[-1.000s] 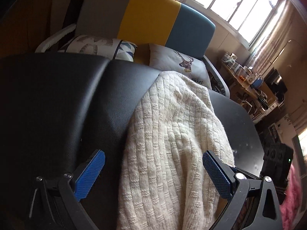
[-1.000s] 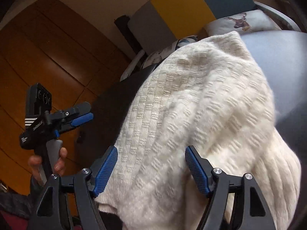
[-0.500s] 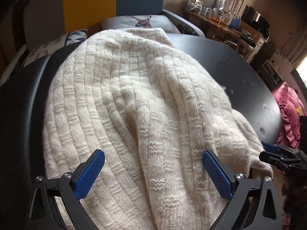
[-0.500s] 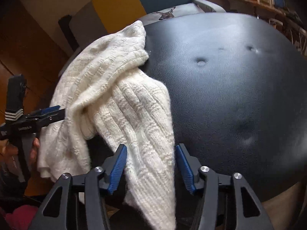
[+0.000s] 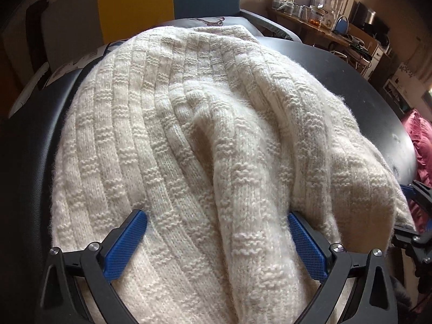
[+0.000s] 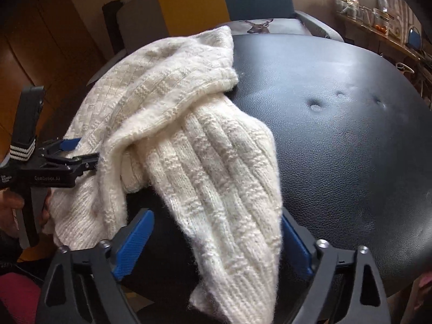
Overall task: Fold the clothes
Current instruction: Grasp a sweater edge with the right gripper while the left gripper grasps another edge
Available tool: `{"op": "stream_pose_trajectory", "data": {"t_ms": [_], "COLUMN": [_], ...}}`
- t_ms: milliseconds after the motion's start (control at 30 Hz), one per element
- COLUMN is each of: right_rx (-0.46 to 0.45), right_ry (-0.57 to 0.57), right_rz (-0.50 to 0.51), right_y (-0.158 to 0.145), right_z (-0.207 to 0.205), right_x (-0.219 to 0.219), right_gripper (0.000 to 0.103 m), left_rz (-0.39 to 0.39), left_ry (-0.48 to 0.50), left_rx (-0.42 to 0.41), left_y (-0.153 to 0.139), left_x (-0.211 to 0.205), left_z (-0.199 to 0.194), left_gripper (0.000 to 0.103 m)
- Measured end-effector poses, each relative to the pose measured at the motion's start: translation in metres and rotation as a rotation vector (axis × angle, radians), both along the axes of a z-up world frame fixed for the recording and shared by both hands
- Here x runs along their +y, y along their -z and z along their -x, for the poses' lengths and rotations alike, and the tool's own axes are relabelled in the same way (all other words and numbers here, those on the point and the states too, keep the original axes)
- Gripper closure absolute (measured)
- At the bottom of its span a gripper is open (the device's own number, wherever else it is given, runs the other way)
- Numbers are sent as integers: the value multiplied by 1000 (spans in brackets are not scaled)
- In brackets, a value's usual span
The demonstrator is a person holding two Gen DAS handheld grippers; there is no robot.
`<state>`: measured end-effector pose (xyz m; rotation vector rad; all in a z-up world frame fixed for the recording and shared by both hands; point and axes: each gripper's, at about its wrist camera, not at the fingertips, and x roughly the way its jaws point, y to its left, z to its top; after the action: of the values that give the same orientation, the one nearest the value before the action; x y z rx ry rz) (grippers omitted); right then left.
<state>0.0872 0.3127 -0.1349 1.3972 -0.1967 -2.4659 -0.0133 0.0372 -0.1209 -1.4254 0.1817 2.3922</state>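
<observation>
Lay heaped on black leather table (image 6: 351, 145): cream knit sweater (image 5: 189, 135). Beyond: deer cushion (image 6: 256, 25), cluttered shelf (image 5: 310, 13). Read "GenRobot AI" on left gripper (image 5: 216, 239), spread wide over knit. Right gripper (image 6: 216, 239) wide astride sleeve (image 6: 229, 189).

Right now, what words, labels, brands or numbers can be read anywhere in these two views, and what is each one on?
"GenRobot.AI": white print on the side of the left hand-held gripper, right wrist view; letters are soft, so this reading is approximate.
A smaller white label at that body's far left edge: too blurred to read.
Three white chevron stripes on its upright black block: a mark, no text.
Jars on the shelf: too small to read.
</observation>
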Motion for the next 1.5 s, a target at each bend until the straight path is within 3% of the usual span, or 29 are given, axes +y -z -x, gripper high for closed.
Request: {"op": "stream_pose_trajectory", "data": {"t_ms": [100,167,233,300,400,500,600,667,867,1000,1133,1233,1267,1300,1367,1500], "right_rx": [-3,-7,-13,-7,7,40,69,80,46,14,-31,-31,-30,-27,-22,-17], "right_ry": [69,104,139,146,127,105,64,26,23,52,53,55,55,54,55,74], "right_rz": [127,133,109,99,77,128,257,272,236,257,238,281,291,295,305,332], "right_y": [-1,-2,-3,-5,-11,-23,-34,-40,-27,-9,6,10,11,12,13,15], "right_z": [0,0,-2,-5,-3,0,9,15,14,9,11,12,13,13,14,15], "right_x": [18,24,28,28,21,14,14,8,0,14,20,25,27,27,27,27], "right_gripper": [30,45,83,86,88,88,88,88,88,85,84,84,84,84,84,84], "left_rz": [-9,-19,-23,-25,-59,-116,-134,-163,-245,-196,-69,33,48,47,47,-110], "left_ry": [4,9,7,4,-5,-20,-13,33,211,322,377,412,413,407,394,313], "left_rx": [3,20,17,4,2,31,95,124,92,52,-1,-41,-50,-56,-67,-122], "left_y": [0,1,0,-1,-5,-16,-35,-53,-92,-92,-69,-50,-46,-42,-36,-42], "left_x": [-1,-3,-4,-4,-11,-19,-24,-23,8,50,85,111,114,112,110,82], "left_z": [0,-1,-1,1,2,-3,-8,-10,3,4,5,6,6,7,9,22], "left_gripper": [0,0,0,0,0,0,0,2,8,8,8,8,10,23,38,67]}}
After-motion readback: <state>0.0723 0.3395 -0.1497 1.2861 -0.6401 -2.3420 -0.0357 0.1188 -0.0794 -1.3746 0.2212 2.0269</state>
